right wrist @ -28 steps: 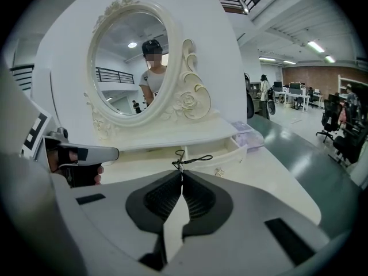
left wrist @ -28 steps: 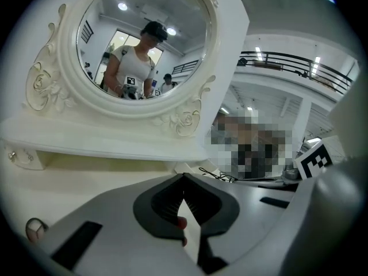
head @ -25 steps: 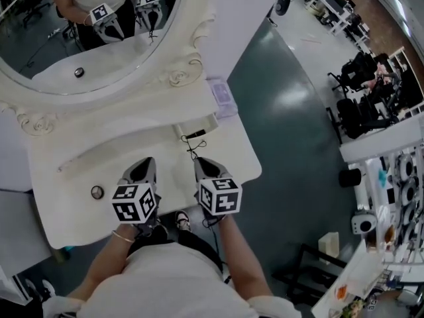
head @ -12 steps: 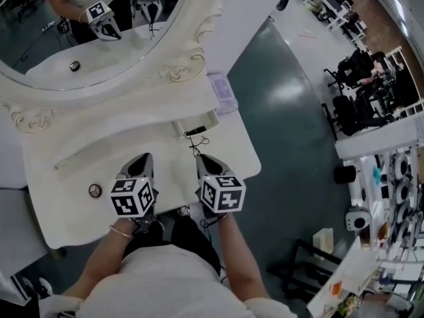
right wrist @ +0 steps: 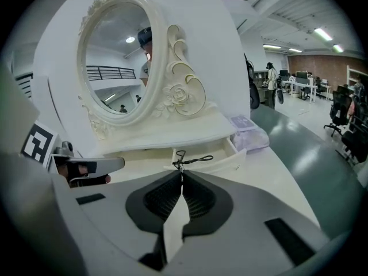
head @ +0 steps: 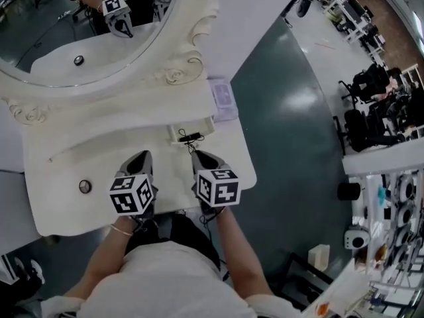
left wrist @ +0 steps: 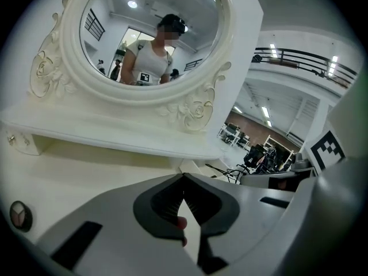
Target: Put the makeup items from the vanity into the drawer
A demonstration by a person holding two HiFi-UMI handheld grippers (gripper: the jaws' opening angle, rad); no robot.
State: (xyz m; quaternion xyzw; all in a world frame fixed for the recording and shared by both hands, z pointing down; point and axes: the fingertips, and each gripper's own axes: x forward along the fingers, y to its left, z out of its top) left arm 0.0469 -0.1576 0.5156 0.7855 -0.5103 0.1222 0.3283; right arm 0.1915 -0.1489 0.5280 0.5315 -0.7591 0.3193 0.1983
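A black eyelash curler (head: pixel 189 137) lies in the small open drawer (head: pixel 199 126) under the mirror shelf, its thin handles hanging over the drawer front (right wrist: pixel 202 159). My right gripper (head: pixel 197 155) is shut, its tips (right wrist: pixel 181 175) right at the curler's near end; whether they touch it I cannot tell. My left gripper (head: pixel 140 158) hovers over the white vanity top (head: pixel 73 167) with its tips (left wrist: pixel 184 176) together. A small pinkish spot shows in the gap behind its pads. A round compact (head: pixel 85 186) sits on the top left of it, also low left as the compact (left wrist: pixel 20 215).
A lavender box (head: pixel 222 98) stands on the shelf's right end, just right of the drawer. The oval carved mirror (head: pixel 99 32) rises behind the shelf and reflects both grippers. The vanity's front edge is at the person's waist; grey floor lies to the right.
Both grippers have edged a little toward the back of the vanity, the right one closer to the drawer front. Their jaws stayed together. The curler and compact have not moved.
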